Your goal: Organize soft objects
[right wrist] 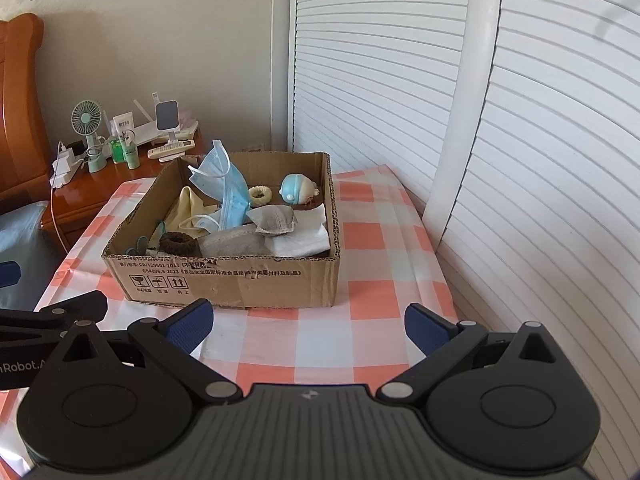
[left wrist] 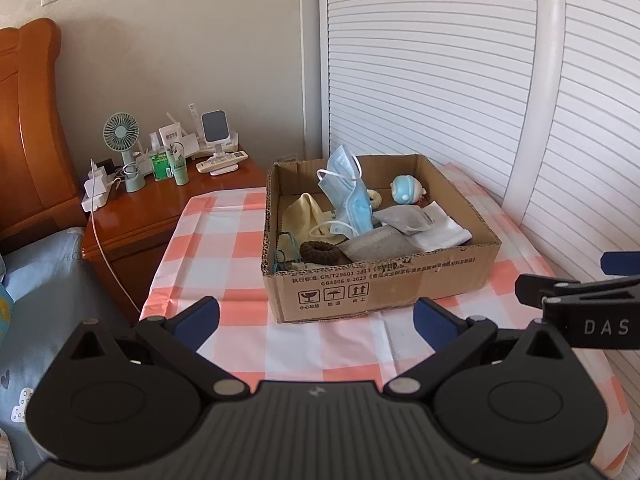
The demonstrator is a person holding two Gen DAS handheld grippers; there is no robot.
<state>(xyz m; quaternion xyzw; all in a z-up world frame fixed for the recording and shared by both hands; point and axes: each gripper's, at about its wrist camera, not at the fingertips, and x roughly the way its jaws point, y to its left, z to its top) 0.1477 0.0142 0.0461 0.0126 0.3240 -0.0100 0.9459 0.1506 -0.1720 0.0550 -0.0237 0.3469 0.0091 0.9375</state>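
Both tongs hang back over the near edge of the tabletop [left wrist: 224, 224], which wears a pink-and-white checked cloth, and neither has anything in it: the left tongs [left wrist: 316, 320] are spread wide, and so are the right tongs [right wrist: 308, 322]. The soft things all lie in the cardboard box [right wrist: 224, 280], which stands toward the far edge of the tabletop, near the white louvred doors. Inside it a blue face mask [right wrist: 226, 188] stands up in the middle, with a cream cloth [right wrist: 188, 204] to its left, a dark scrunchie [right wrist: 178, 243] against the near wall, grey masks [right wrist: 240, 240] beside it, a folded white cloth [right wrist: 308, 236] by the right wall and a small blue toy [right wrist: 296, 189] at the back. By the look of it, the work is at a pause between picks or near its end. The next move would call for one of the tongs to go forward over the box's near wall and come down on a single item, pinching cloth without snagging a mask loop.
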